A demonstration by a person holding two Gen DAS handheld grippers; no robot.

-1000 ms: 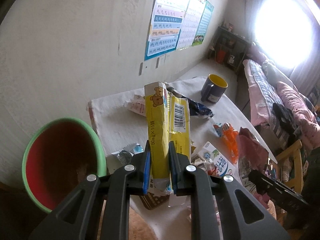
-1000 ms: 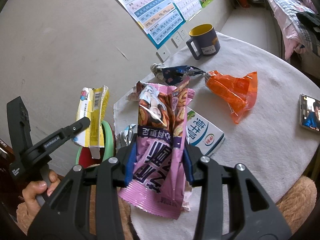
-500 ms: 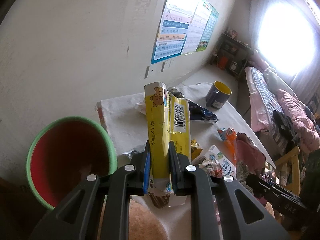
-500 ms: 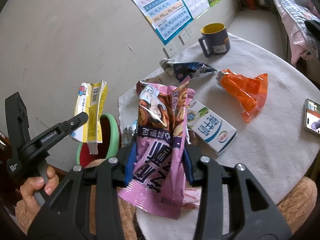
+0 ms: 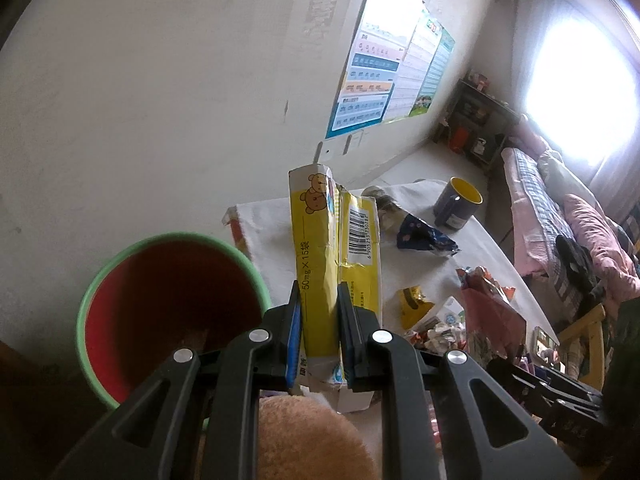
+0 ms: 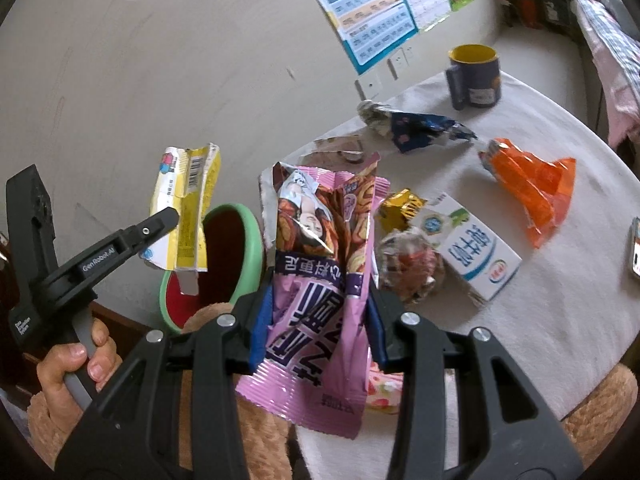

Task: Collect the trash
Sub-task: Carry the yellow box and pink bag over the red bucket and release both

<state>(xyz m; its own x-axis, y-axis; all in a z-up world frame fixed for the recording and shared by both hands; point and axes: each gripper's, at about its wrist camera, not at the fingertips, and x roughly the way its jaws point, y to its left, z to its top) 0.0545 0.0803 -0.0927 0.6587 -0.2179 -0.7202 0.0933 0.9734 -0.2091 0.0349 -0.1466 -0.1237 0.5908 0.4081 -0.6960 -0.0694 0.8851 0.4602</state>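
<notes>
My left gripper (image 5: 319, 320) is shut on a flattened yellow carton (image 5: 328, 248) with a bear print and holds it upright beside the rim of a green bin with a red inside (image 5: 160, 304). In the right wrist view the same carton (image 6: 186, 216) hangs over the bin (image 6: 224, 256). My right gripper (image 6: 316, 320) is shut on a pink snack bag (image 6: 320, 280), held above the table's near-left edge, right of the bin.
On the white round table (image 6: 540, 320) lie a milk carton (image 6: 472, 252), an orange wrapper (image 6: 536, 184), a dark blue wrapper (image 6: 416, 128), a gold wrapper (image 6: 400, 204), a crumpled clear wrapper (image 6: 408, 264) and a blue mug (image 6: 474, 76). The wall stands close behind.
My left gripper has lifted and drawn back towards the bin with the yellow carton. My right gripper has drawn back slightly with the pink bag.
</notes>
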